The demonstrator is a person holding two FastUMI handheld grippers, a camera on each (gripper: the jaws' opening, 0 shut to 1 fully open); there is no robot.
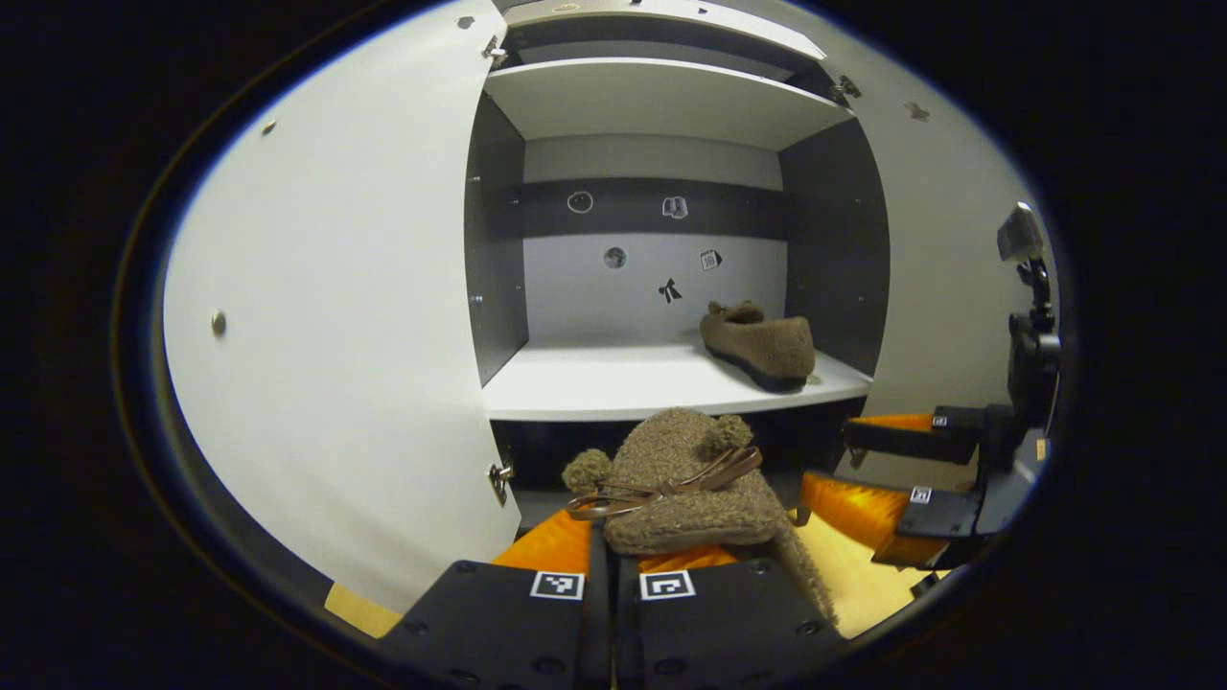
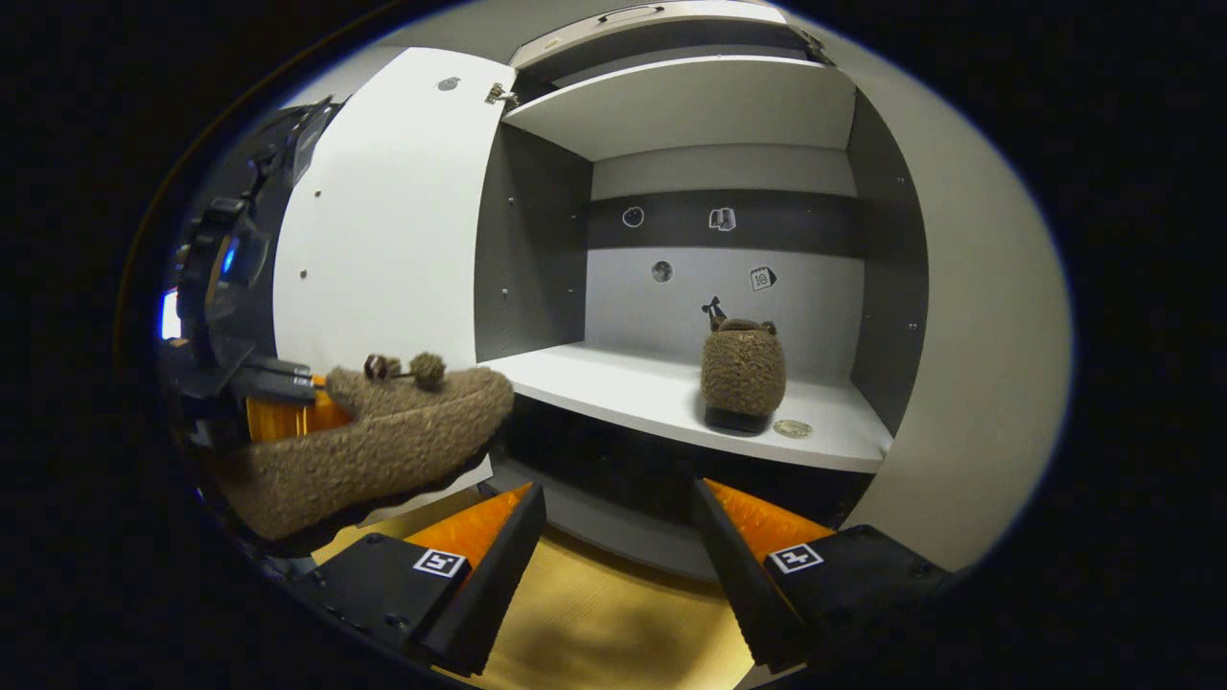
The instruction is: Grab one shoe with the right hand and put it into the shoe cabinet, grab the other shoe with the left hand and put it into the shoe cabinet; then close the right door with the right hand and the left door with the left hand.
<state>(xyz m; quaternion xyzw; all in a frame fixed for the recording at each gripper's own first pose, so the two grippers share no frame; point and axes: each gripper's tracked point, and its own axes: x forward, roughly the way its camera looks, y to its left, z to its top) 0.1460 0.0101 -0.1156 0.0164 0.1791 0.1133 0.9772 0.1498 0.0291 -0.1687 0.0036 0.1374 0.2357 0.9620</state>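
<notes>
I carry the second shoe [image 1: 685,489] toward the open shoe cabinet [image 1: 671,383] in the left tongs [image 1: 613,565], which are clamped on its heel end; in the right gripper view the same shoe [image 2: 369,441] hangs in the air just short of the shelf, low and to the left of the opening. The first shoe [image 1: 757,343] already sits on the right part of the shelf, near the right wall. The right tongs [image 2: 618,537] stand wide apart and empty, hovering in front of the cabinet's base.

To place it well, I judge I must lift the held shoe above the shelf's front edge, push it straight in over the bare left part of the shelf, well apart from its partner, set the sole flat and only then let go; the left door [image 1: 335,316] stands open close beside my path, so I should keep clear of its edge.

The held shoe's long axis runs away from my tongs into the cabinet, toe forward, pompoms and bow on top; the shelved shoe lies with its long axis running front to back at a slight slant, heel toward the front.
</notes>
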